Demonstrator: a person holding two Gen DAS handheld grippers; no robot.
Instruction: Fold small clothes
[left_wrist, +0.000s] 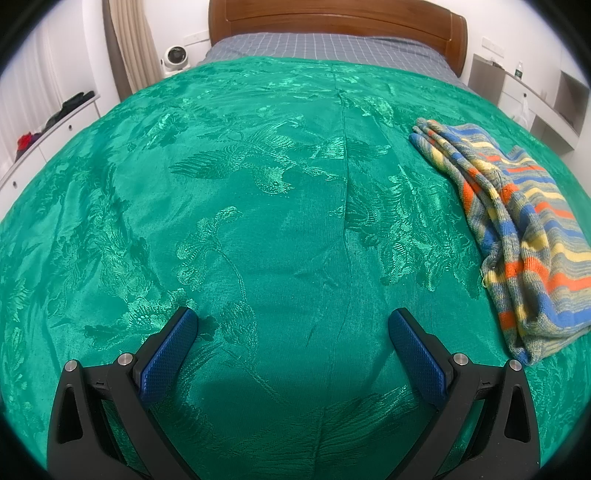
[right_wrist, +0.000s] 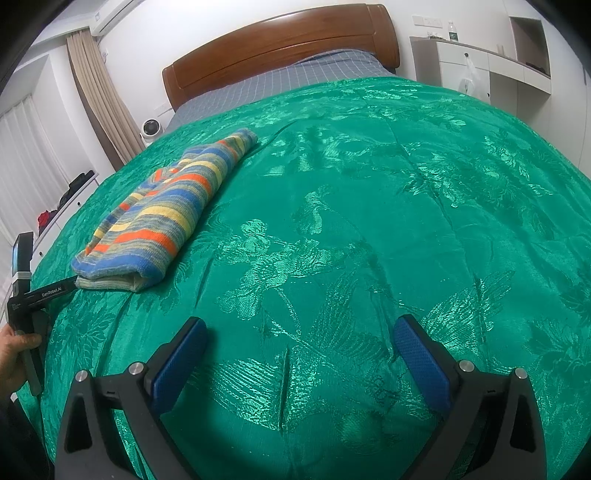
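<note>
Lying folded into a long bundle on the bed, the striped knitted garment in blue, orange, yellow and grey (left_wrist: 517, 229) is seen ahead and to the right of the left gripper (left_wrist: 293, 326), well apart from its jaws. From the right gripper (right_wrist: 301, 338) the same garment (right_wrist: 166, 214) is seen ahead and to the left, again clear of the jaws. No container is seen on the bed; open white wall shelving (left_wrist: 569, 99) is seen far ahead to the right, and what it holds cannot be made out.

Both pairs of jaws are spread wide, their blue textured pads (left_wrist: 170, 354) facing each other with nothing held and nothing touched; only bedding is seen between them. In the right wrist view, the left gripper's black body (right_wrist: 26, 295) is held by a hand (right_wrist: 14, 358) at the far left edge.

The bed is covered by a glossy green floral brocade bedspread (left_wrist: 258, 221), with a grey checked sheet (left_wrist: 325, 48) and a brown wooden headboard (left_wrist: 332, 18) far ahead. A small white fan (left_wrist: 175, 61) and beige curtains (left_wrist: 129, 40) are seen ahead to the left.
</note>
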